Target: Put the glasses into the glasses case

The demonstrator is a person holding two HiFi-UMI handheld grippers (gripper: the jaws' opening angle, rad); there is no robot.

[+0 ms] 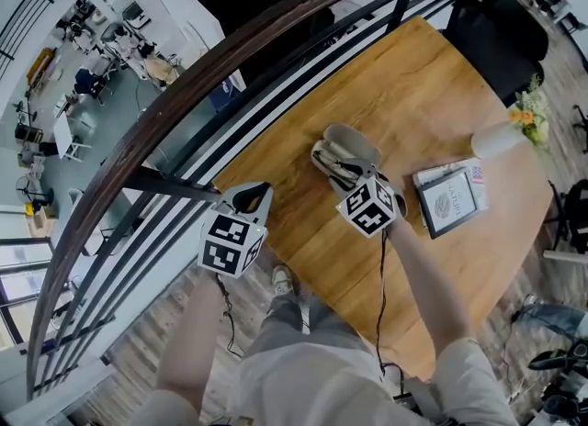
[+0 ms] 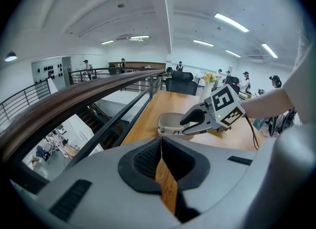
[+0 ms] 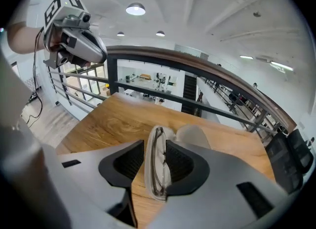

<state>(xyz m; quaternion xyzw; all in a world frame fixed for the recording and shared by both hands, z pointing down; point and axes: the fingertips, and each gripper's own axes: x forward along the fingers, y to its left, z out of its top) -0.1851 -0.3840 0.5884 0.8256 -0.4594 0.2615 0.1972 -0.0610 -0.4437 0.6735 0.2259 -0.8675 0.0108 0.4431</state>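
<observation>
Wooden table [image 1: 413, 75] edge runs beside railing [image 1: 175, 101]; glasses case [image 1: 347, 147] lies well inside.

Head view: from high overhead, facing steeply down on the wooden surface [image 1: 404, 84], far enough off to take in left gripper [image 1: 255, 195], right gripper [image 1: 349, 174] and glasses case [image 1: 354, 140].

Left gripper view: from behind its fingers, looking across the surface, with case and right gripper well ahead of the fingertips.

Right gripper view: close, angled down, with the case between its fingers and the left gripper up beyond the left finger.

Shared by all three: surface and case.
</observation>
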